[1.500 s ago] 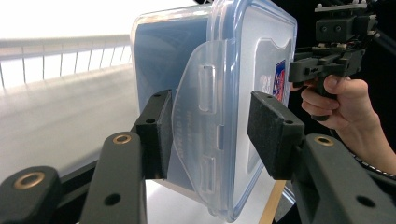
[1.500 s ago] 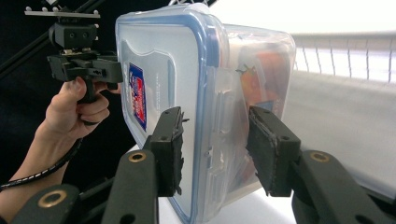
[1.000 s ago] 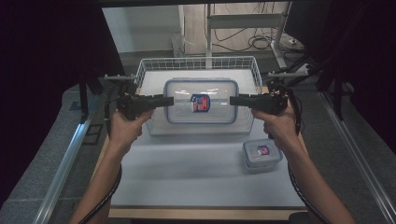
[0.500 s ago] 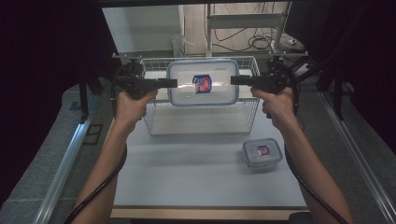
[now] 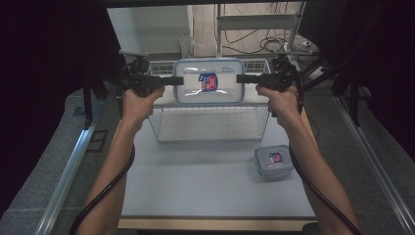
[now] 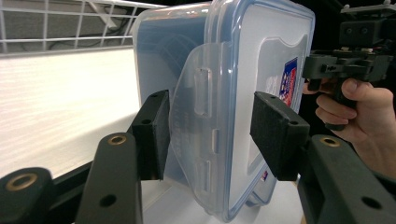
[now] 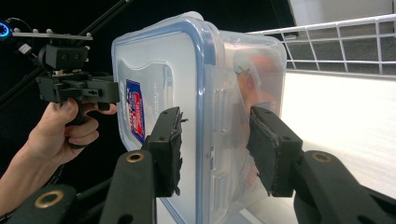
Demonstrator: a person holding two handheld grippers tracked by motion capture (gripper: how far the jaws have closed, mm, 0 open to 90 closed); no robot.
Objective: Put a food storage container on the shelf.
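Both forearms reach forward, holding the left gripper (image 5: 177, 81) and right gripper (image 5: 241, 78) level and pointed inward, each clamped on an opposite end of a large clear lidded container (image 5: 210, 83) lifted above the wire basket (image 5: 210, 128). Its lid carries a red and blue label (image 5: 209, 82), the writing too small to read. A small container (image 5: 274, 161) with a similar label sits on the table (image 5: 195, 186) near the right forearm.

Bright light floods the white bench (image 5: 210, 171) at centre; the frame's left and right edges sink into darkness, slightly soft.
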